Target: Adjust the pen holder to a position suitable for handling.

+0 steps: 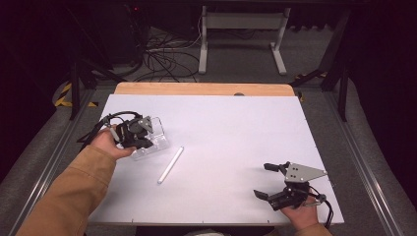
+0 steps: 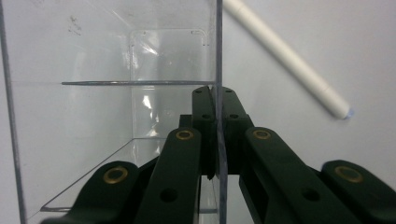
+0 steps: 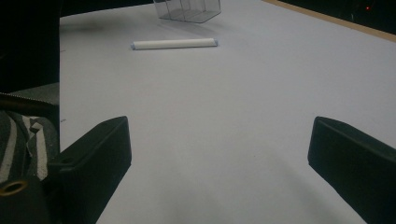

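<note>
Nearest to the person, the right gripper (image 1: 269,181) is waiting low over the white table sheet (image 1: 236,128), its jaws spread wide and grasping nothing. Further in, one white pen (image 1: 170,164) is lying flat and slanted on the sheet, just beside the clear box and apart from it. Further still, at the left, the left gripper (image 1: 142,135) is pinching one wall of the clear plastic box (image 1: 156,136) — in the left gripper view its jaws are closed tight on the thin transparent wall (image 2: 218,70), one jaw inside the box and one outside.

I judge that the box is being steadied or set in place so that the pen can go in. To do it well, the grip should be staying firm on the wall, because smooth plastic slips easily, and the box should be kept level and not dragged against the pen.

Counting: one box with dividers inside, one pen, two grippers.
</note>
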`<state>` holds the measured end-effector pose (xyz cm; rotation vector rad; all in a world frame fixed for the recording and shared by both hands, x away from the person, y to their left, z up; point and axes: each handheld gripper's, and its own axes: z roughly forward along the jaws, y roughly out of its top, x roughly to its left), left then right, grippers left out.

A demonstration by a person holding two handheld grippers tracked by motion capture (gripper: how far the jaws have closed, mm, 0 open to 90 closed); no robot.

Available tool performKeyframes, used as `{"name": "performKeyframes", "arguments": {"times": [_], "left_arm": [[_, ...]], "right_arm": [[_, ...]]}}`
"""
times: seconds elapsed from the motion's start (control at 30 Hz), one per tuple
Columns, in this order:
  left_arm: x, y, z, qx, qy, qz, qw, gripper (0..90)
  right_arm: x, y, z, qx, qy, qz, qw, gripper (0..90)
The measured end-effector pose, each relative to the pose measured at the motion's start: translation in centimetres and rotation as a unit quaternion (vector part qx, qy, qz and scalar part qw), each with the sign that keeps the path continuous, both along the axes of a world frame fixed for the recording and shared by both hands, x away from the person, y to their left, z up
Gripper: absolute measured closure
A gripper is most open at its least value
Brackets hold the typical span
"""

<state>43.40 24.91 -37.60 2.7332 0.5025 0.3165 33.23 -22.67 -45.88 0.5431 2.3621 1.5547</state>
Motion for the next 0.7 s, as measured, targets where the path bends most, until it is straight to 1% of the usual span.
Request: {"name": "performKeyframes", "arguments": {"times": [0.03,0.07,0.13,0.17,0.3,0.33,0.37,0.4,0.43,0.47,0.5,0.53,0.57,0.6,0.7], "left_arm": [[0.0,0.0,0.0,0.000,0.000,0.000,1.0000,88.0],[-0.4,-0.6,0.6,-0.002,-0.008,-0.011,0.9999,88.0],[-0.7,-1.4,1.3,-0.003,-0.015,-0.024,0.9996,87.9],[-0.9,-1.7,1.5,-0.006,-0.017,-0.027,0.9995,87.9],[-1.5,-3.7,2.6,-0.017,-0.022,-0.057,0.9980,87.9],[-1.5,-3.7,2.6,-0.017,-0.022,-0.057,0.9980,87.9],[-1.7,-4.8,2.9,-0.018,-0.026,-0.069,0.9971,87.9],[-1.7,-5.3,2.9,-0.020,-0.024,-0.076,0.9967,87.9],[-1.7,-5.3,2.9,-0.020,-0.024,-0.076,0.9967,87.9],[-1.7,-5.9,3.0,-0.021,-0.021,-0.080,0.9964,87.9],[-1.7,-7.0,3.1,-0.018,-0.019,-0.090,0.9956,88.0],[-1.7,-7.0,3.1,-0.018,-0.019,-0.090,0.9956,87.9],[-1.6,-7.6,3.1,-0.015,-0.017,-0.095,0.9952,87.9],[-1.6,-8.8,3.0,-0.014,-0.015,-0.102,0.9946,88.0],[-1.6,-10.6,2.9,-0.014,-0.008,-0.115,0.9933,87.9]], "right_arm": [[0.0,0.0,0.0,0.000,0.000,0.000,1.0000,6.7],[0.0,0.0,0.0,-0.001,0.000,0.000,1.0000,6.7],[0.0,0.0,0.0,0.000,0.002,0.000,1.0000,6.7],[0.0,0.0,0.0,0.000,0.000,0.000,1.0000,6.7],[0.0,0.0,0.0,0.000,0.000,0.000,1.0000,6.7],[0.0,0.0,0.0,0.001,0.001,0.000,1.0000,6.7],[0.0,0.0,0.0,0.002,0.001,0.000,1.0000,6.7],[0.0,0.0,0.0,0.001,0.001,0.000,1.0000,6.7],[0.0,0.0,0.0,0.001,0.001,0.000,1.0000,6.7],[0.0,-0.1,0.1,-0.001,-0.001,0.001,1.0000,6.7],[0.0,-0.1,0.1,0.000,-0.001,0.000,1.0000,6.7],[0.0,-0.1,0.1,0.000,-0.001,0.000,1.0000,6.7],[-0.1,-0.2,0.1,0.004,0.000,0.000,1.0000,6.7],[-0.1,-0.2,0.1,0.002,-0.003,0.001,1.0000,6.7],[-0.1,-0.2,0.1,0.003,-0.002,0.001,1.0000,6.7]]}}
